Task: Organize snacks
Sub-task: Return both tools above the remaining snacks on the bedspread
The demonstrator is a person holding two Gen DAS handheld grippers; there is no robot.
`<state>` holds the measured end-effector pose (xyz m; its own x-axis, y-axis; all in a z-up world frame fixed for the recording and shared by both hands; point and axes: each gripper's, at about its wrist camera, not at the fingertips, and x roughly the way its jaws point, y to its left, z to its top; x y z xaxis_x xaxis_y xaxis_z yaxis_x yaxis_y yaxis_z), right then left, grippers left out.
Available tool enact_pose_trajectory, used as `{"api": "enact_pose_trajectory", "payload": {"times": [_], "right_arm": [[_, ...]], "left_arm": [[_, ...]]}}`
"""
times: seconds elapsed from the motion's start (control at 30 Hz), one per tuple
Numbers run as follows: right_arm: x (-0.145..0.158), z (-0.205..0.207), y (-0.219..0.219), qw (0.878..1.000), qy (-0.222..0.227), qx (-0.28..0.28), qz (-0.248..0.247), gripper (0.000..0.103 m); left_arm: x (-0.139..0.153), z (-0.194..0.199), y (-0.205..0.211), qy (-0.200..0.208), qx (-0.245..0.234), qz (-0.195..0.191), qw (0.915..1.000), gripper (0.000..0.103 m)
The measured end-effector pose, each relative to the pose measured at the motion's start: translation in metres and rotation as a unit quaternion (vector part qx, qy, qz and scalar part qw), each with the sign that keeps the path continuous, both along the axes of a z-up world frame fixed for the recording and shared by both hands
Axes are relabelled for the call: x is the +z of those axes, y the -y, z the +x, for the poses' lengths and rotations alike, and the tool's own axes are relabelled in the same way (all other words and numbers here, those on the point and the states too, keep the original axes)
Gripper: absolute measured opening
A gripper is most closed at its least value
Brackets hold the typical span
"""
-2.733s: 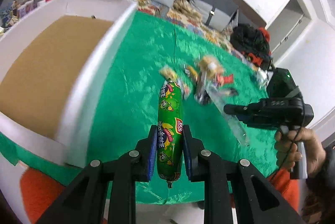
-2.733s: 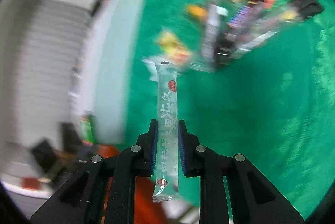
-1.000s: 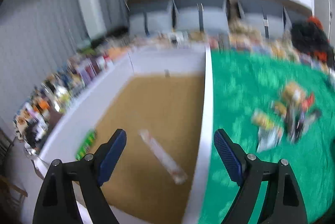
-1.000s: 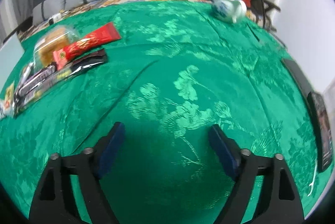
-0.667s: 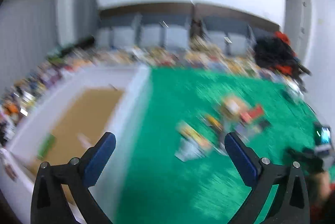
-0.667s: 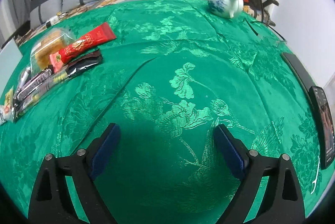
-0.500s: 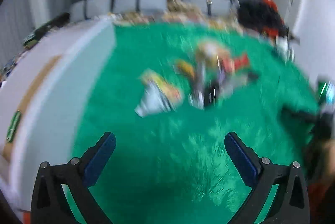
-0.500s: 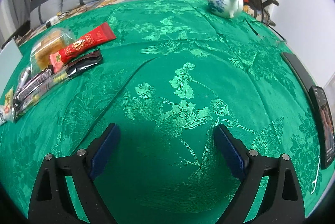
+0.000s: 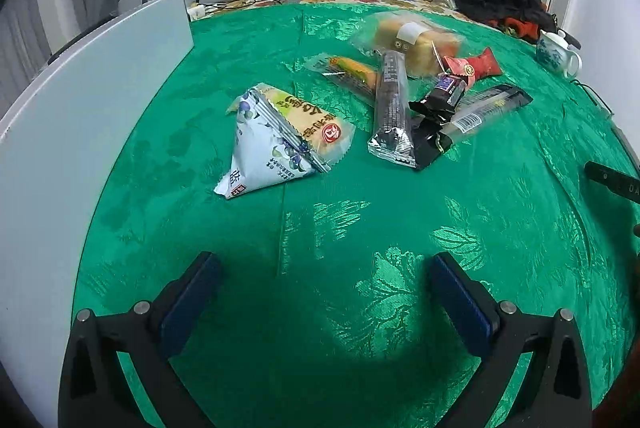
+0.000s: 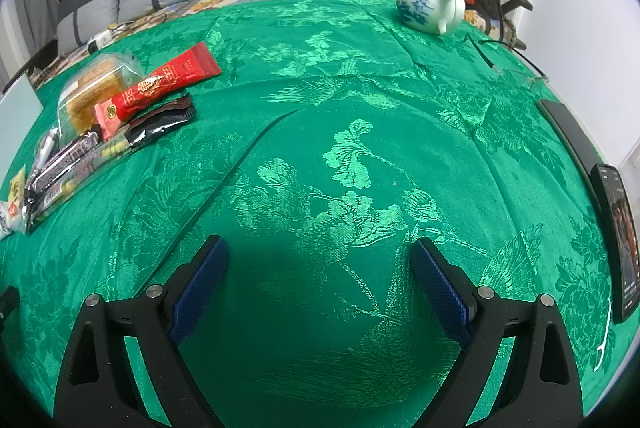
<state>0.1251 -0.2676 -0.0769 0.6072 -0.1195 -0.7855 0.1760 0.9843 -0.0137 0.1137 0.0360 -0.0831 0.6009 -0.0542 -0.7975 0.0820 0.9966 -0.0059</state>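
Both views are taken from low over the green tablecloth, angled down towards the cushioned far edge. The snack pile and the teapot are shared by both views.

Green floral-brocade tablecloth, red snack packet, blue-and-white teapot, blue-padded tongs

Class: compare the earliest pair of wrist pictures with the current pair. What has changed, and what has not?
Both grippers have let go: the left gripper released a green sausage, the right gripper a clear stick pack. Both now hang open and empty over the green cloth. The snack pile stays on the cloth.
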Motion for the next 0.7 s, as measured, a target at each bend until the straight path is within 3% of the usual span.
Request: {"api": "enact_pose_trajectory", "payload": {"times": [0.7], "right_arm": [[0.0000, 0.0001, -0.0002, 1.000, 0.000, 0.000, 0.000, 0.095]], "left_arm": [[-0.0001, -0.0005, -0.0033, 0.000, 0.002, 0.000, 1.0000, 0.103]]}}
